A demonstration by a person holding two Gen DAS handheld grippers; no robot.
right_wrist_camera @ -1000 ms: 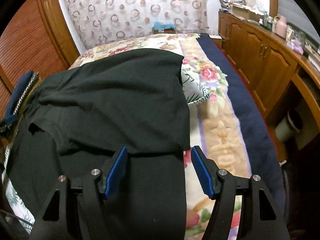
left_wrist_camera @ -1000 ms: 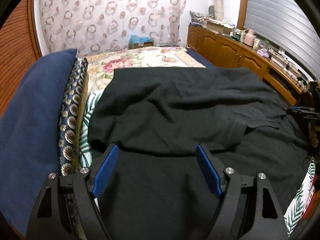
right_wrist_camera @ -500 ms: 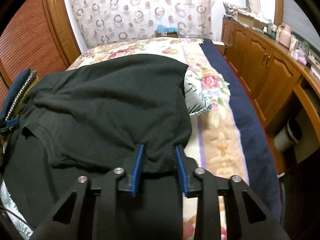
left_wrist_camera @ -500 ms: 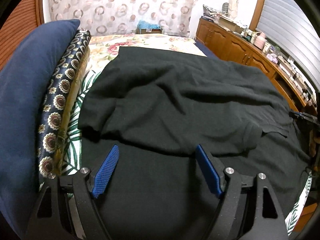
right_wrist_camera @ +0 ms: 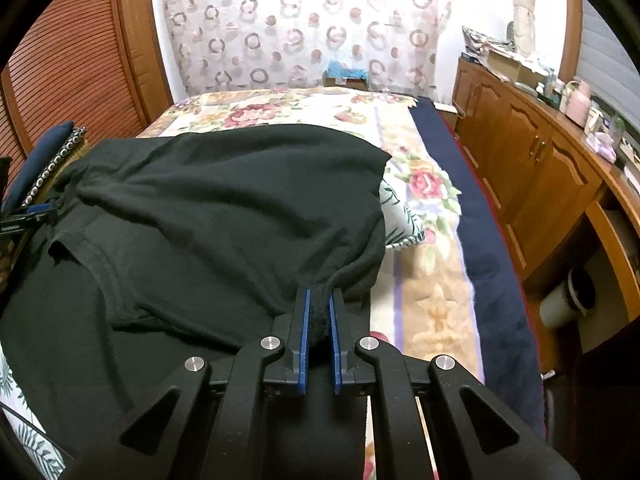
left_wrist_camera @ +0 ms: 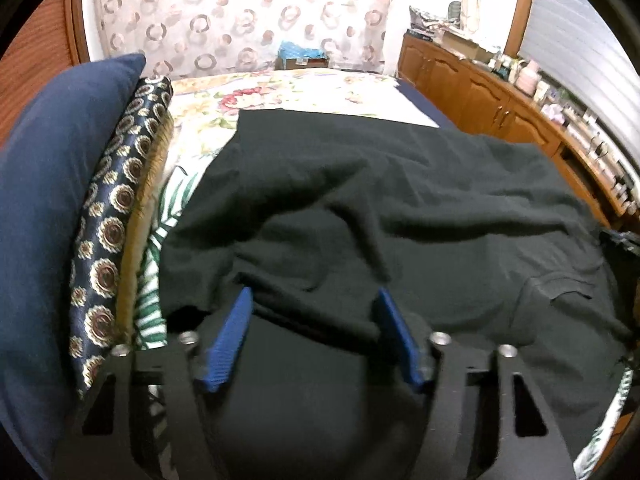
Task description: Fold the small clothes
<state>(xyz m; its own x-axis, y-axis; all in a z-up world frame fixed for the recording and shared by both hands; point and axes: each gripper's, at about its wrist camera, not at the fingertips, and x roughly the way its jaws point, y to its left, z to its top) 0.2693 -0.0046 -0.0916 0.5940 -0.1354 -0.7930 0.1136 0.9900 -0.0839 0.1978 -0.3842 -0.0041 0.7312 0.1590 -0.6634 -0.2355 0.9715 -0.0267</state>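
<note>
A black T-shirt (left_wrist_camera: 380, 208) lies on the bed, its upper part folded over the lower part. It also shows in the right wrist view (right_wrist_camera: 224, 208). My left gripper (left_wrist_camera: 314, 300) is partly closed, its blue pads on both sides of the folded edge near the shirt's left side, with cloth between them. My right gripper (right_wrist_camera: 319, 294) is shut on the folded edge at the shirt's right side, with black cloth bunched between its pads.
A navy pillow (left_wrist_camera: 52, 184) and a patterned cushion (left_wrist_camera: 120, 216) stand along the bed's left side. The floral bedspread (right_wrist_camera: 424, 280) lies bare to the right. Wooden cabinets (right_wrist_camera: 532, 168) with clutter on top line the right wall.
My right gripper has closed from open to shut on the folded edge. My left gripper has moved forward onto the fold and narrowed its opening around it.
</note>
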